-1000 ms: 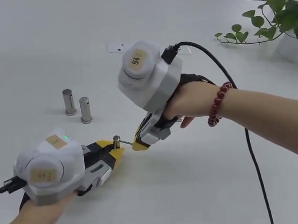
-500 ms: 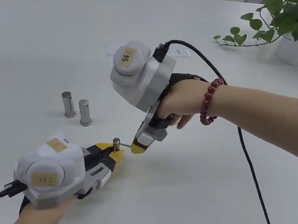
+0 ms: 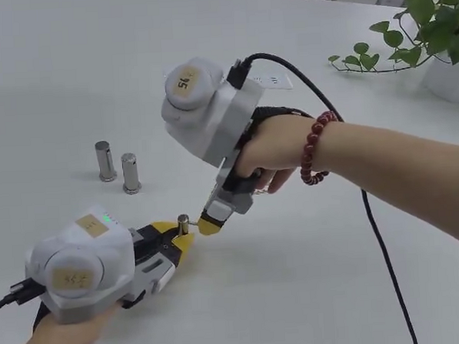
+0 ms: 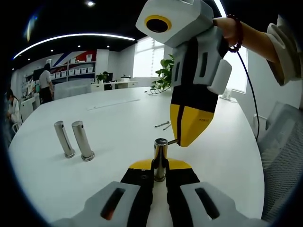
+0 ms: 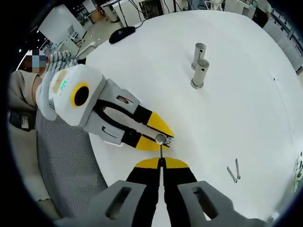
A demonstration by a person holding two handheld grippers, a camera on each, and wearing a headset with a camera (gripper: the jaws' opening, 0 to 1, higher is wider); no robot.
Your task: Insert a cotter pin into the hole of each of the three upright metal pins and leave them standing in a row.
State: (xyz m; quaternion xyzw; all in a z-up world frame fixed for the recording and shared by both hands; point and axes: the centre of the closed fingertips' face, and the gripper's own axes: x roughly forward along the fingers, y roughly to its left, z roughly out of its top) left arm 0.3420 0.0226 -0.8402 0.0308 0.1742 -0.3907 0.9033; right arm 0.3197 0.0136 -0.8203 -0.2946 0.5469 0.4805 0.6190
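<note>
My left gripper [image 3: 179, 238] [image 4: 160, 166] is shut on a short upright metal pin [image 3: 183, 223] [image 4: 160, 156] near the table's front. My right gripper [image 3: 208, 225] [image 5: 161, 162] comes down from the right, shut on a thin cotter pin [image 5: 161, 150] [image 4: 173, 141]. The cotter pin's tip meets the metal pin [image 5: 162, 138] just below its top. How far it sits in the hole I cannot tell. Two more metal pins [image 3: 105, 161] [image 3: 130, 172] stand upright side by side to the left. Two spare cotter pins [image 5: 233, 172] [image 4: 162, 125] lie flat on the table.
The white table [image 3: 313, 291] stretches wide around the work. A potted plant [image 3: 429, 15] stands at the far right corner. A black cable [image 3: 379, 233] trails from the right gripper across the table's right side. People stand in the room's background.
The right gripper has moved left and slightly down, closing the gap, so the cotter pin now reaches the held metal pin. The left gripper has stayed put.
</note>
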